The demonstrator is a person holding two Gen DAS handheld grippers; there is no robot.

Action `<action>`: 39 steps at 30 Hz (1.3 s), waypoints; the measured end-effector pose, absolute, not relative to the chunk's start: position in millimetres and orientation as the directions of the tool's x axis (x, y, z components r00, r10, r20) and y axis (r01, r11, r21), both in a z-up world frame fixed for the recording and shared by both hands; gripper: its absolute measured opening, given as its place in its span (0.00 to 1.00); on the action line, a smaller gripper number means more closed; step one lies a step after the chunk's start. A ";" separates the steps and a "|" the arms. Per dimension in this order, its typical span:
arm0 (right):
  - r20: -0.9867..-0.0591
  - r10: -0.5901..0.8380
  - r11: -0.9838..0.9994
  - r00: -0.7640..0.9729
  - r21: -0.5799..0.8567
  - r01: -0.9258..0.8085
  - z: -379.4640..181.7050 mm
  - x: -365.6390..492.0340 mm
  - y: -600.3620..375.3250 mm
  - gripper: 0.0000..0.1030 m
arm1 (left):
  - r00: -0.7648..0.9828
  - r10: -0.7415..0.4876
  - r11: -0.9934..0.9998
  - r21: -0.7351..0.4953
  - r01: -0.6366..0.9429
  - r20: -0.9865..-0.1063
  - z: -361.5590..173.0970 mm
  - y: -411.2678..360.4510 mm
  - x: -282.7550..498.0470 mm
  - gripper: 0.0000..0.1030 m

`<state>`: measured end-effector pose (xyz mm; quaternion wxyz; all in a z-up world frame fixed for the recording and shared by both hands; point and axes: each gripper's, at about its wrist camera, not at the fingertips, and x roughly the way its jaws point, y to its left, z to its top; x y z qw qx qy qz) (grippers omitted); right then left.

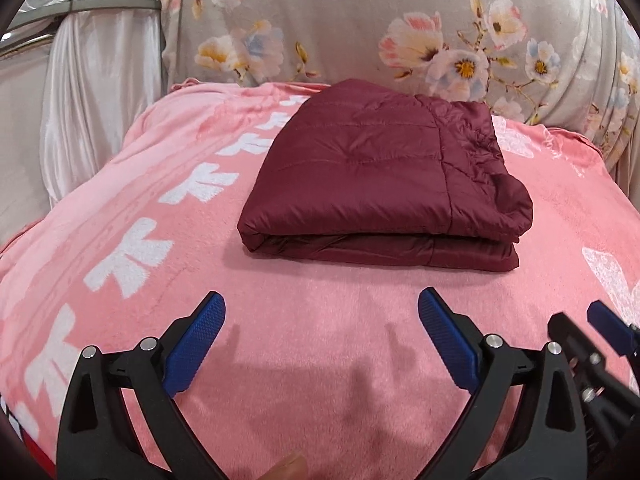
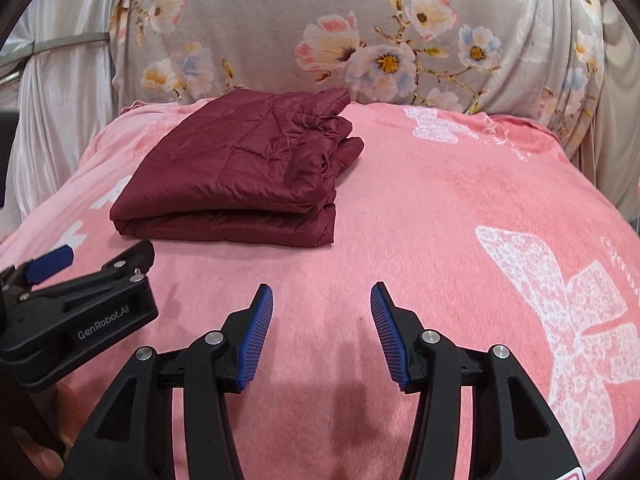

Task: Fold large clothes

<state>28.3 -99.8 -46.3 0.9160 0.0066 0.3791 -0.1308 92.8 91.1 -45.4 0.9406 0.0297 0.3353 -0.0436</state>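
Bright, even light; soft claw shadows on the pink blanket (image 1: 320,360); fisheye bending and dark vignetting at corners.

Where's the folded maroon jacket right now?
The maroon jacket lies folded on the pink blanket, centred in the left wrist view, left of centre in the right, beyond both grippers, before the floral cloth.

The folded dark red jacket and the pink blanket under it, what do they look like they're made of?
Dark red jacket: probably a thin nylon-like shell with padding; slight sheen, stitched quilt lines, puffy edges.
Pink blanket: looks like plush fleece; matte, fuzzy nap with white printed patterns.
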 end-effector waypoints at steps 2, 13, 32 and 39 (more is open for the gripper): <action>-0.683 -0.247 0.965 0.687 -0.112 0.236 -45.3 26.7 -93.9 0.49 | 0.775 -0.055 0.994 0.037 0.101 -0.630 -45.6 89.3 91.4 0.92; -0.690 -0.229 0.967 0.686 -0.078 0.244 -45.1 27.2 -99.3 0.49 | 0.792 -0.031 0.995 0.059 0.085 -0.610 -42.9 87.4 85.4 0.92; -0.704 -0.213 0.967 0.678 -0.053 0.249 -47.4 30.4 -103.0 0.49 | 0.790 -0.025 0.993 0.077 0.091 -0.613 -42.7 84.2 84.7 0.92; -0.707 -0.214 0.968 0.674 -0.061 0.244 -48.6 31.5 -103.1 0.49 | 0.781 -0.030 0.992 0.077 0.100 -0.624 -46.5 84.7 86.9 0.92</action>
